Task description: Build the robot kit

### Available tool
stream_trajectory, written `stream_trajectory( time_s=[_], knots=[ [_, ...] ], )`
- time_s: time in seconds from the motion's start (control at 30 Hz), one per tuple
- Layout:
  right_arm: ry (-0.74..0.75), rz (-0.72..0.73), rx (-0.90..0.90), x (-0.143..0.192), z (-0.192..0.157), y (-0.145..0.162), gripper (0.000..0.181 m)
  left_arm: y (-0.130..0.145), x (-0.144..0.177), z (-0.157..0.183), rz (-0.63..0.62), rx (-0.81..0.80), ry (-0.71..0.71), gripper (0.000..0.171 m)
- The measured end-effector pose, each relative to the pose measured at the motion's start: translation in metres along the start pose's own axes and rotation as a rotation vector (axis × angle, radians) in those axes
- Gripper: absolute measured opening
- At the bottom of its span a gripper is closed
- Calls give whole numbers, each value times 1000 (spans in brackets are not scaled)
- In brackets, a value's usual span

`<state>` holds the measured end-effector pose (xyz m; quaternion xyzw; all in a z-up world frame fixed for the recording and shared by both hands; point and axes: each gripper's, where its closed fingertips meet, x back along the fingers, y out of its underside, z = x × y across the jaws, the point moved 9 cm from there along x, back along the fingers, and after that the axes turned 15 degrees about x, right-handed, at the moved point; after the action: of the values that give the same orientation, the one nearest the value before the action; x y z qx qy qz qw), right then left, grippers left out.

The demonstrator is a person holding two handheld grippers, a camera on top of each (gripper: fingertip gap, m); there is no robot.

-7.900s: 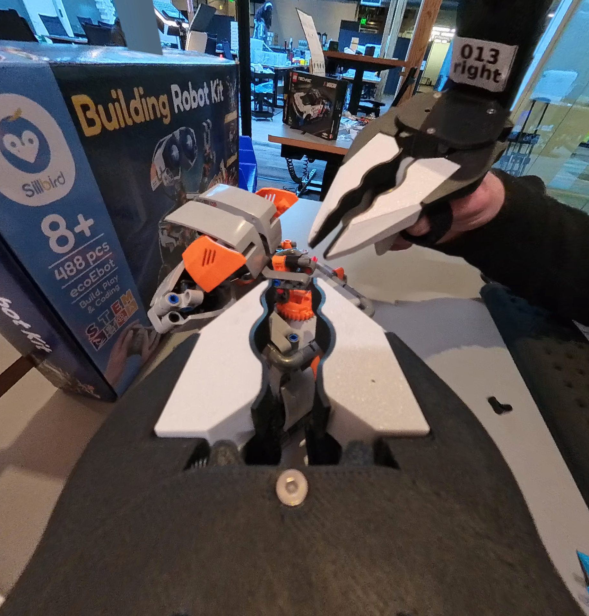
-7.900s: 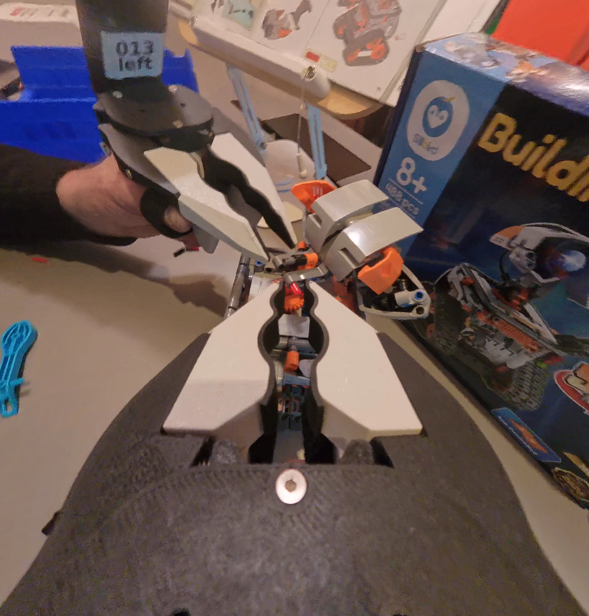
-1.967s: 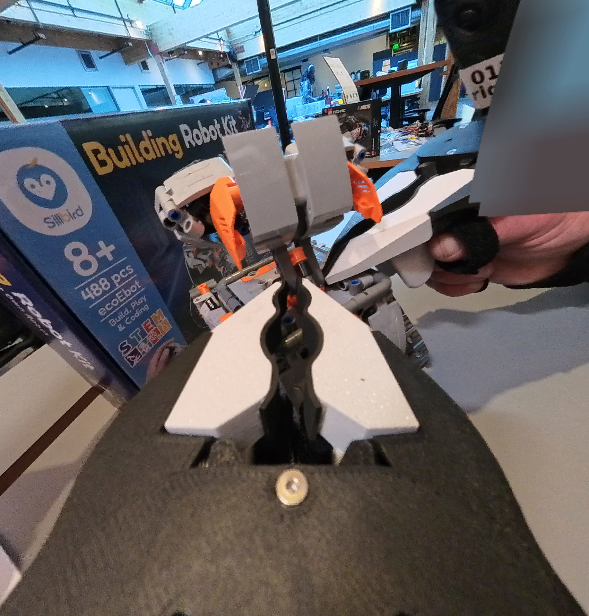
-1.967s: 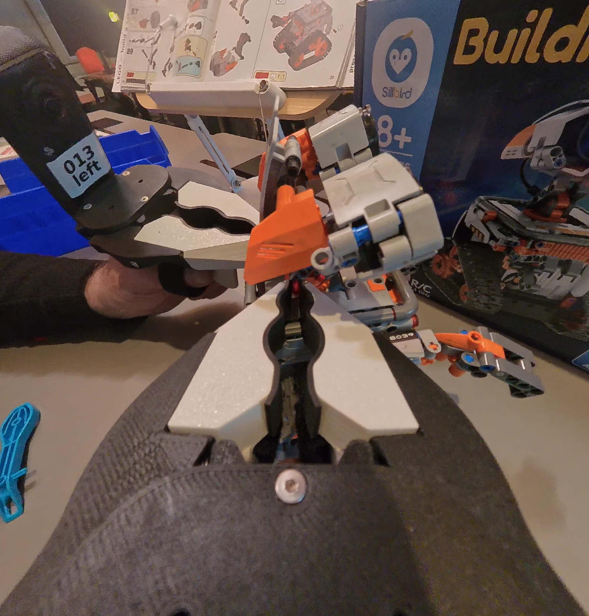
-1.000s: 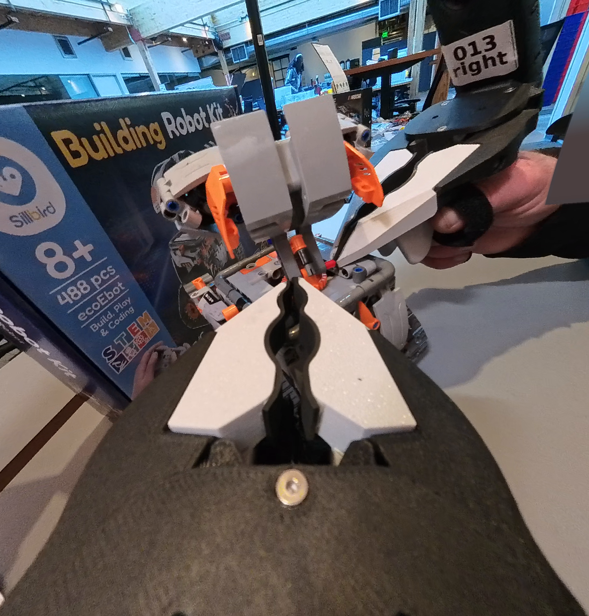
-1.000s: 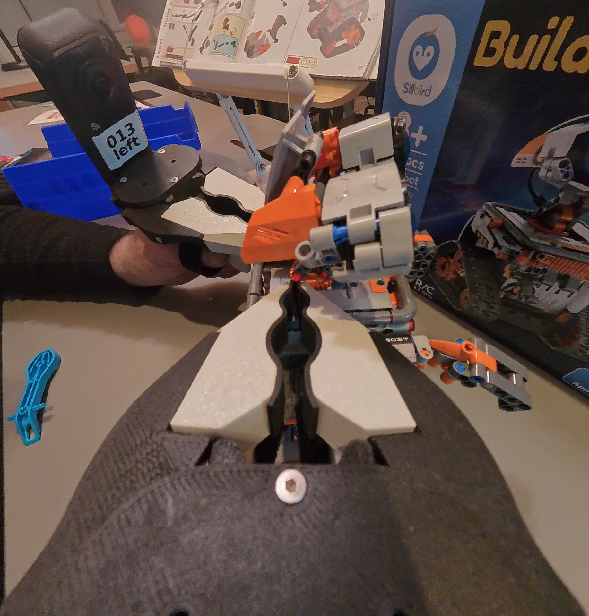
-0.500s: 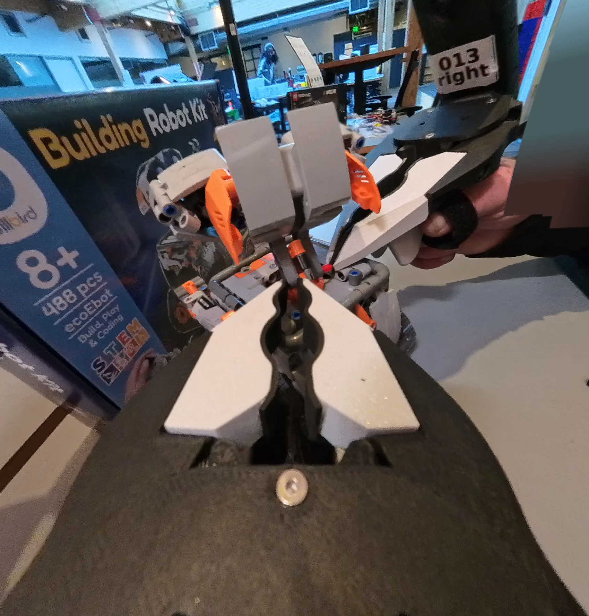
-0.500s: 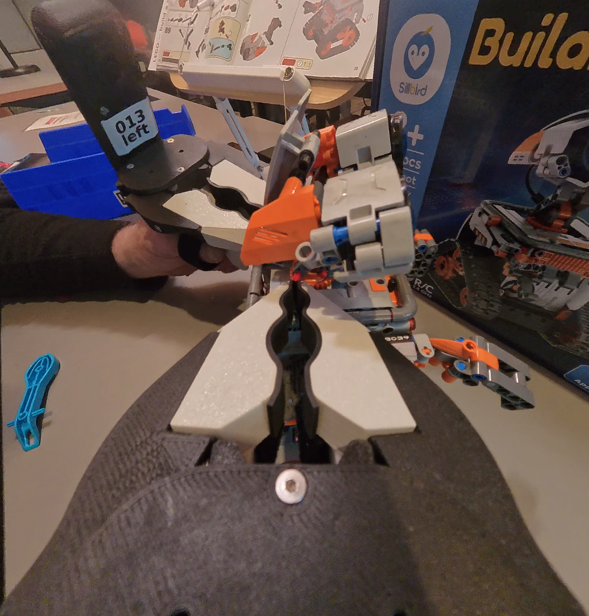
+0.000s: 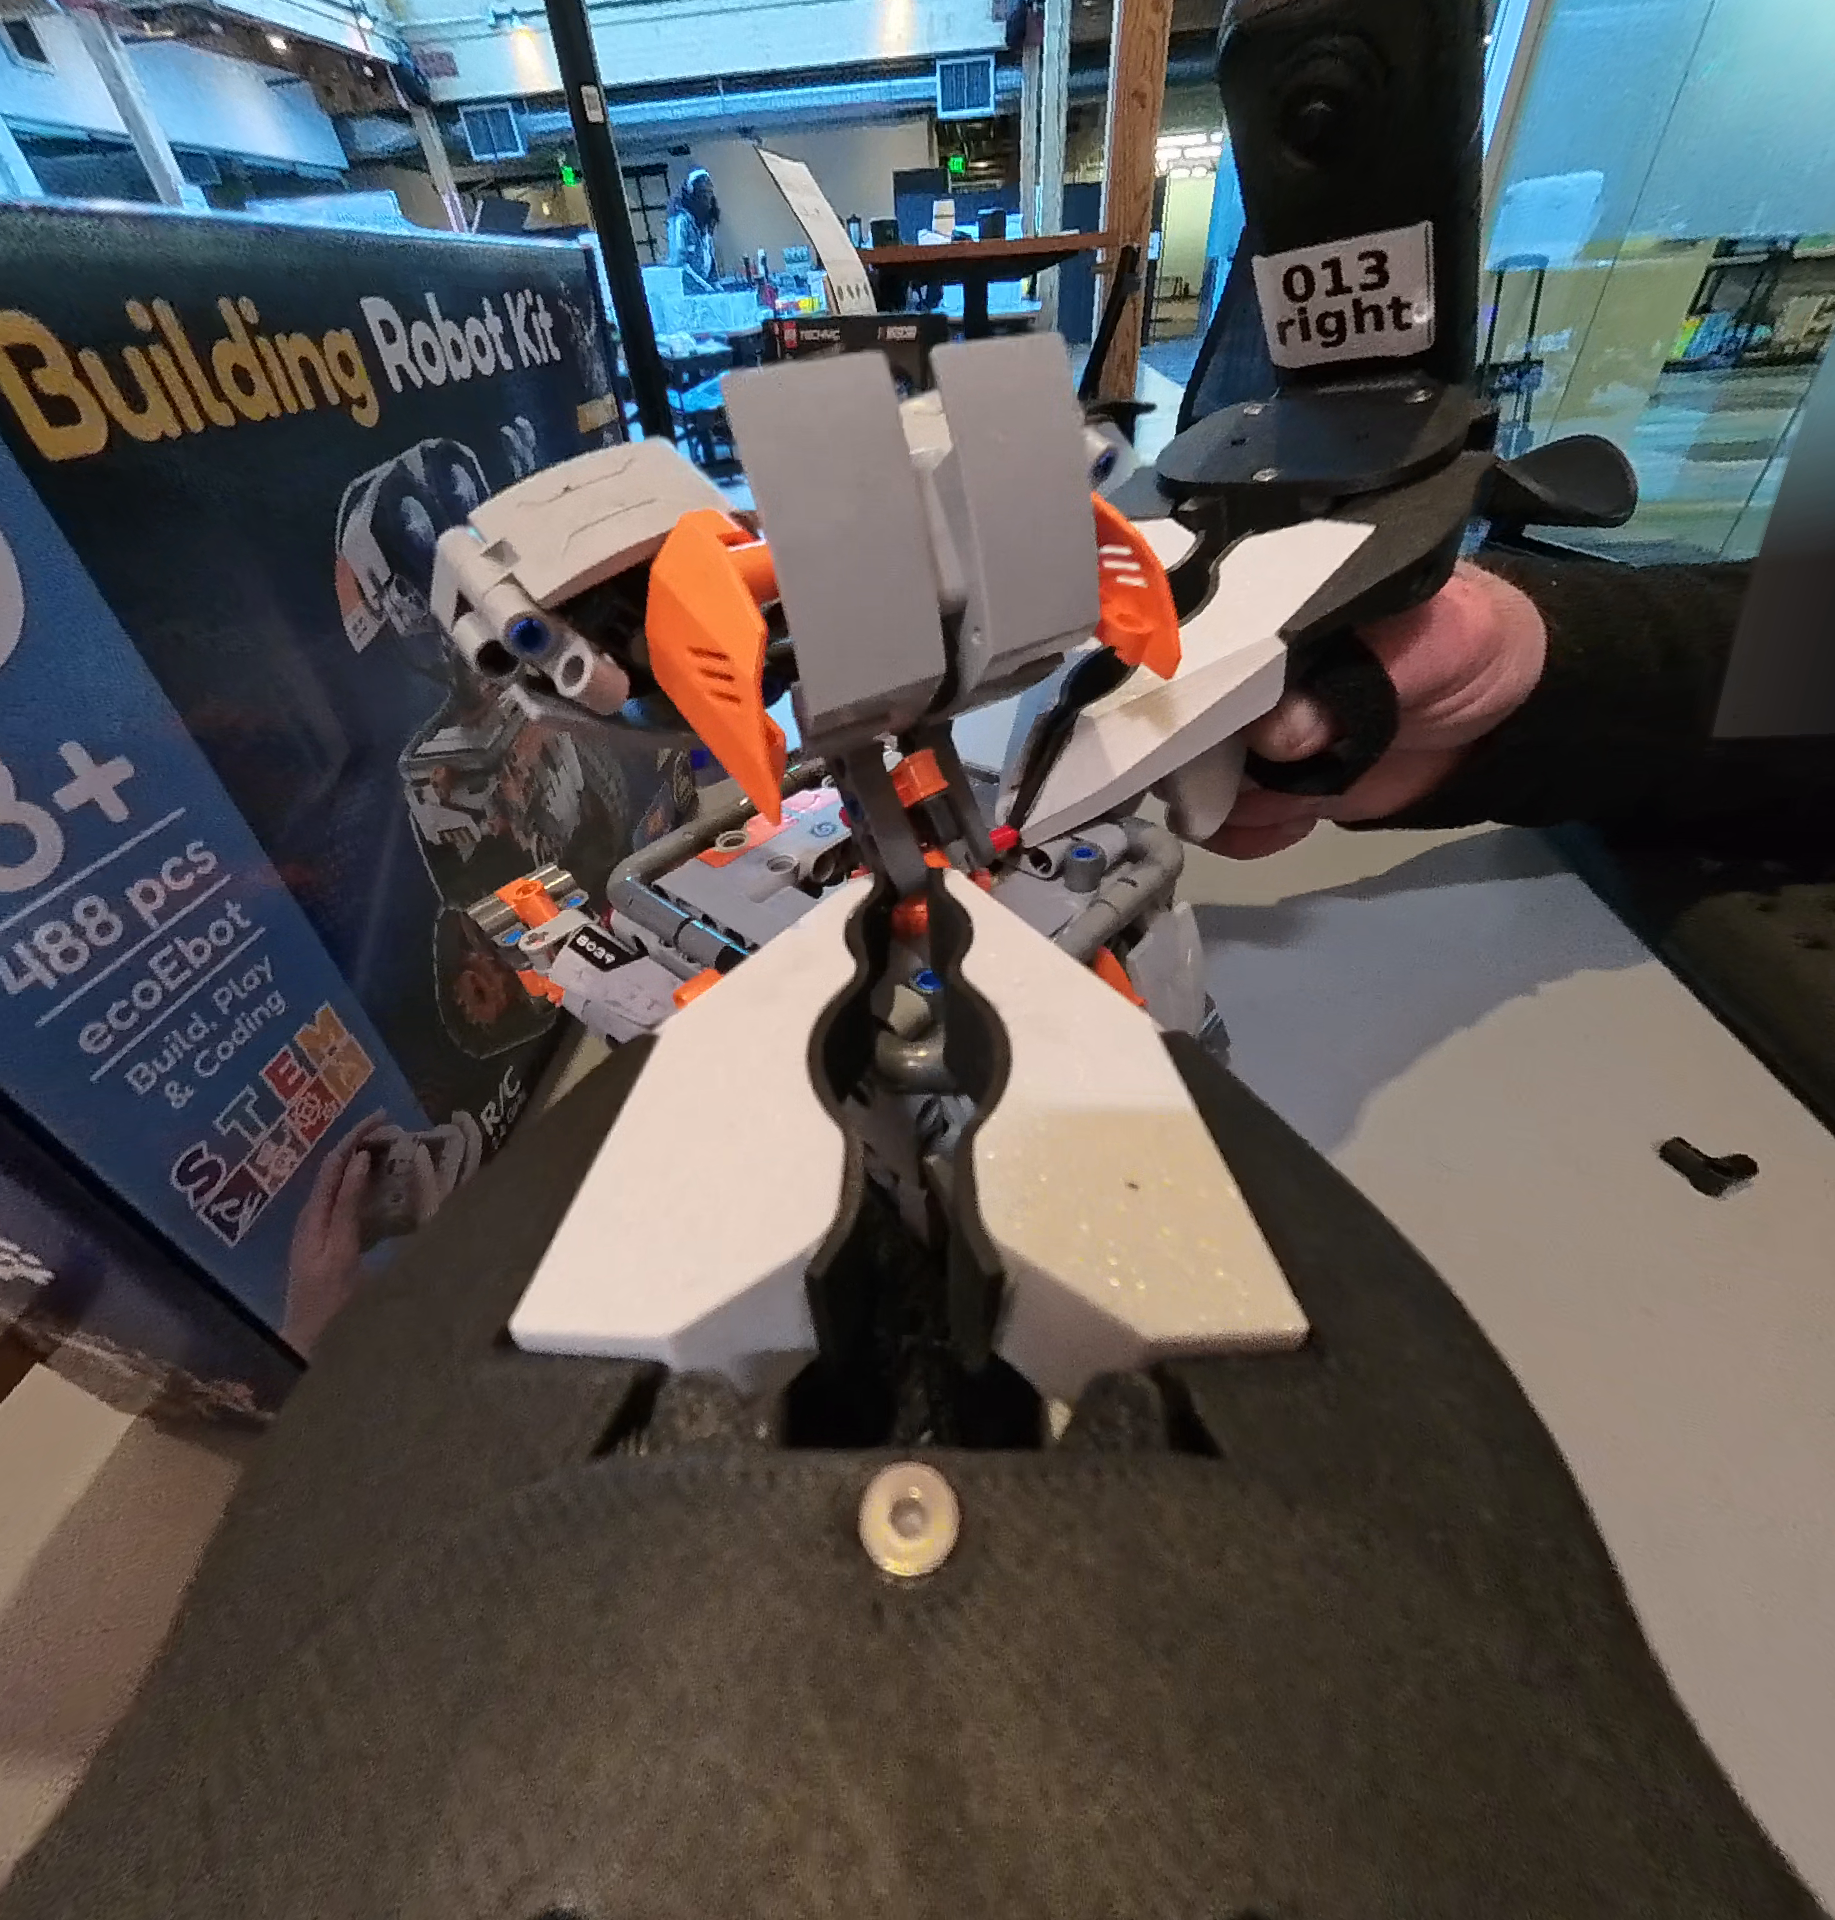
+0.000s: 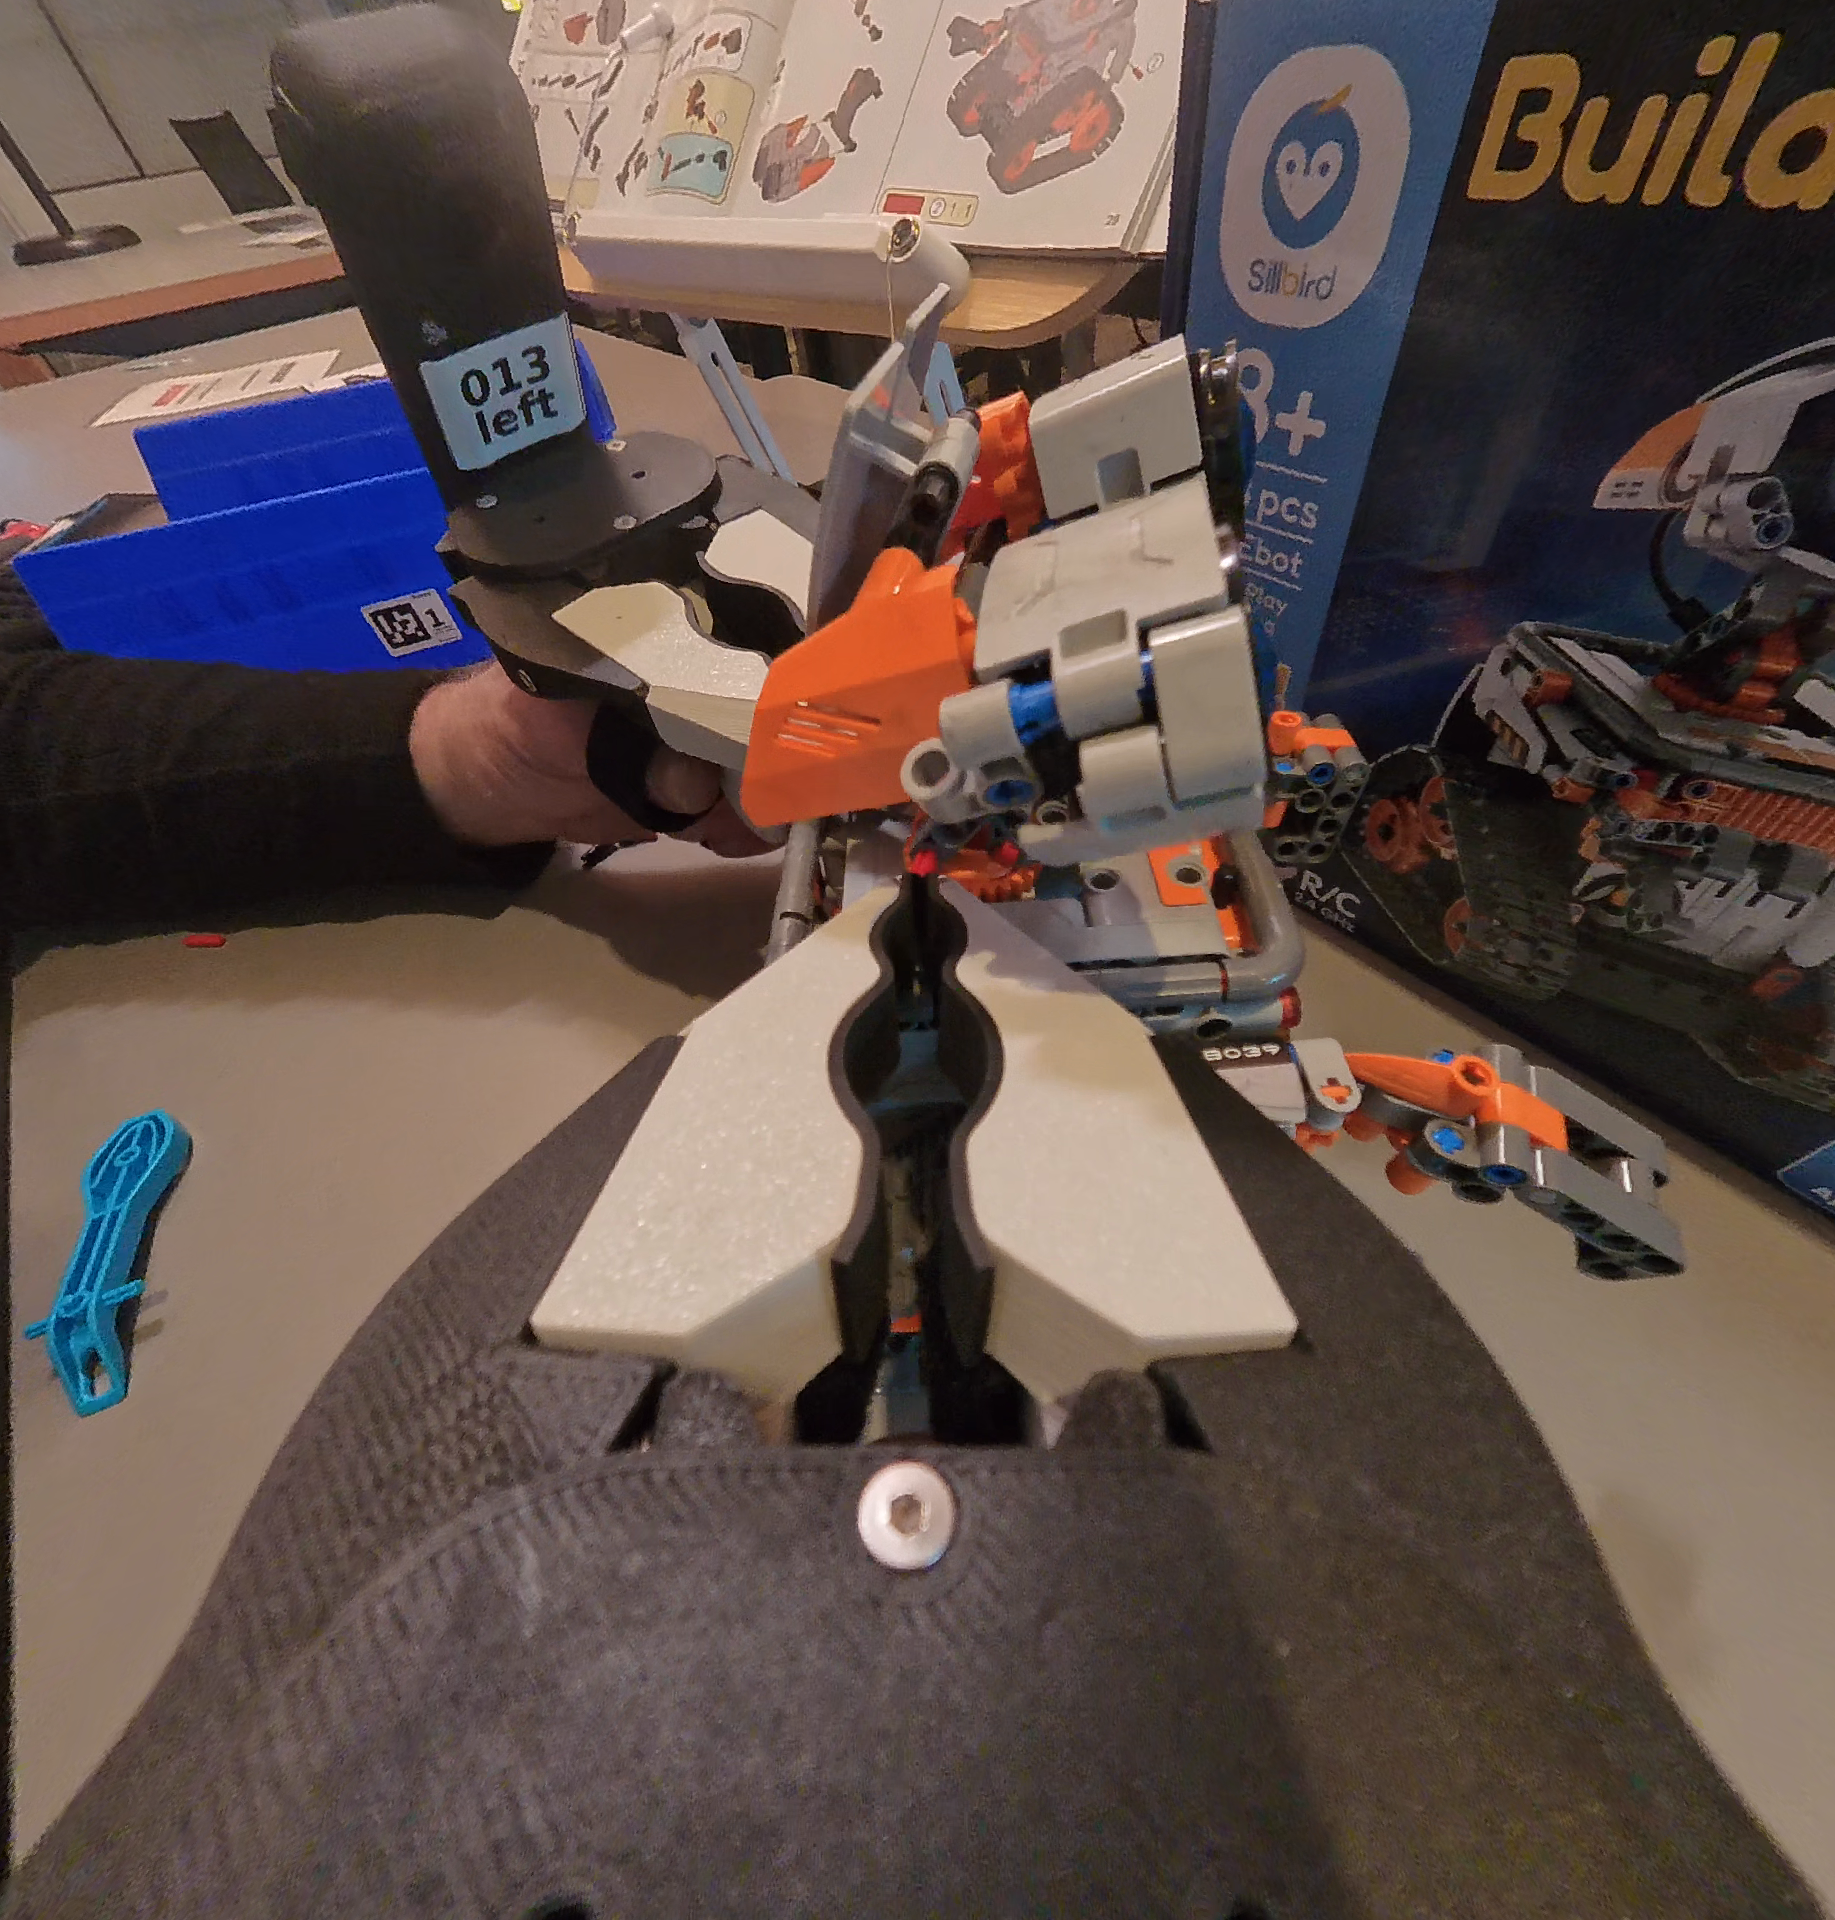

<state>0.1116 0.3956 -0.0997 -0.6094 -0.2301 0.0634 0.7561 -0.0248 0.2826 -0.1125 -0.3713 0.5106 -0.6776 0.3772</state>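
In my left wrist view, the left hand-held gripper (image 9: 908,894) is clenched on the dark neck of the grey-and-orange brick-built robot model (image 9: 892,540), which stands on the pale table (image 9: 1515,1299) beside the blue cardboard kit box (image 9: 217,727). In my right wrist view, the right hand-held gripper (image 10: 918,914) grips the model's base, with blue plastic bins (image 10: 269,520) behind; I can't see their contents.

lettering and numbers on show, wording not repeated: blue kit box (image 9: 217,727), white label (image 9: 1339,296) on right gripper (image 10: 918,894) handle, pale blue label (image 10: 502,395) on left gripper (image 9: 908,894) handle, code sticker (image 10: 409,623) on blue bin (image 10: 248,520), open instruction booklet (image 10: 892,104), small black tag (image 9: 591,943) on brick robot model (image 9: 892,540).
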Motion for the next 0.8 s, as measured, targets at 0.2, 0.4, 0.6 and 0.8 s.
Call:
stream_trajectory(
  time_s=[0.2,0.4,0.6,0.8],
  knots=[
    [17,12,-16,-2,-2,1,0,3,0,2,22,18,-32,4],
    [54,1,-12,-5,0,0,0,2,-2,6,15,-9,-75,2],
    [82,-12,-8,-8,0,-1,0,1,-2,5,4,-44,-111,3],
    [53,-17,25,-5,-2,-1,0,-1,0,7,-20,-96,-97,4]
  ],
)
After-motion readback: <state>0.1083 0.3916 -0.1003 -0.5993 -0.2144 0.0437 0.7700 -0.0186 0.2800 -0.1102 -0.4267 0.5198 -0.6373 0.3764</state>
